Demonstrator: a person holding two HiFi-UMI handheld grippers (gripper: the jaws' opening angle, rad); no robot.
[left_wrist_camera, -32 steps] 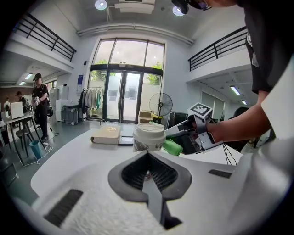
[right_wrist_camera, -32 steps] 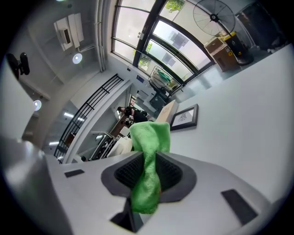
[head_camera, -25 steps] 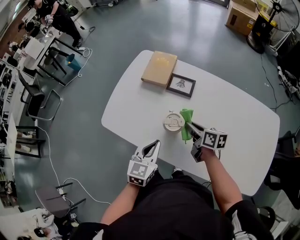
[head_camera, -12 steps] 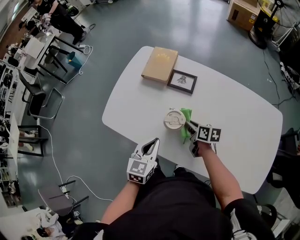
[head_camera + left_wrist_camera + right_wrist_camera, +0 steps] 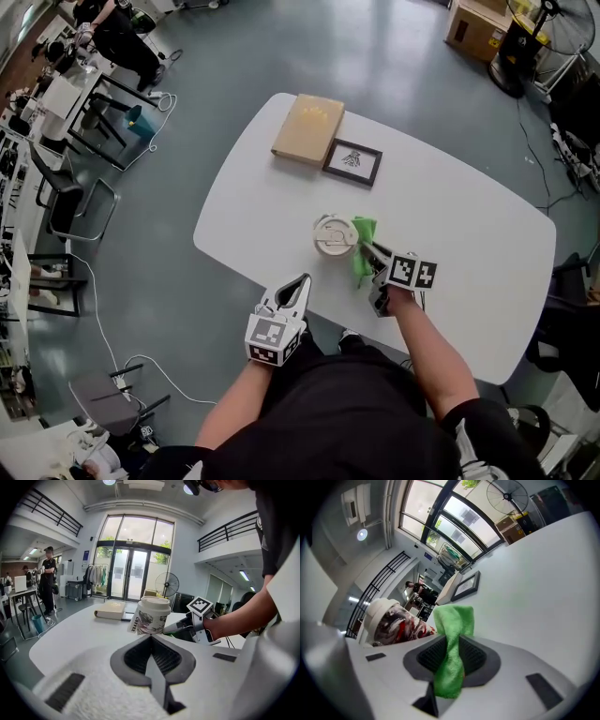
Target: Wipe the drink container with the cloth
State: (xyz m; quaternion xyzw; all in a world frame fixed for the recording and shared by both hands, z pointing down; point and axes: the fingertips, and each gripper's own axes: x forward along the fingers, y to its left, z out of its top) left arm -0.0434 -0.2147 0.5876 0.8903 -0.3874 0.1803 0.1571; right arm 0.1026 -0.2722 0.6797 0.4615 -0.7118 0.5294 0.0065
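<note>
A paper coffee cup (image 5: 335, 235) with a white lid stands upright near the middle of the white table (image 5: 469, 225). A green cloth (image 5: 362, 249) hangs against the cup's right side, and my right gripper (image 5: 372, 254) is shut on it. In the right gripper view the cloth (image 5: 452, 634) is pinched between the jaws, with the cup (image 5: 393, 620) just left of it. My left gripper (image 5: 301, 283) is shut on nothing at the table's near edge. It points at the cup (image 5: 150, 616) from a short distance, and my right gripper (image 5: 180, 626) shows beside the cup.
A tan book (image 5: 308, 129) and a small framed picture (image 5: 352, 162) lie at the table's far side. Beyond the table are grey floor, cables, chairs and desks (image 5: 84, 103) at the left, and cardboard boxes (image 5: 473, 28) at the far right.
The right gripper with the cloth drew in toward the cup's right side, then eased back a little. The cloth stays by the cup. The left gripper has hardly moved.
</note>
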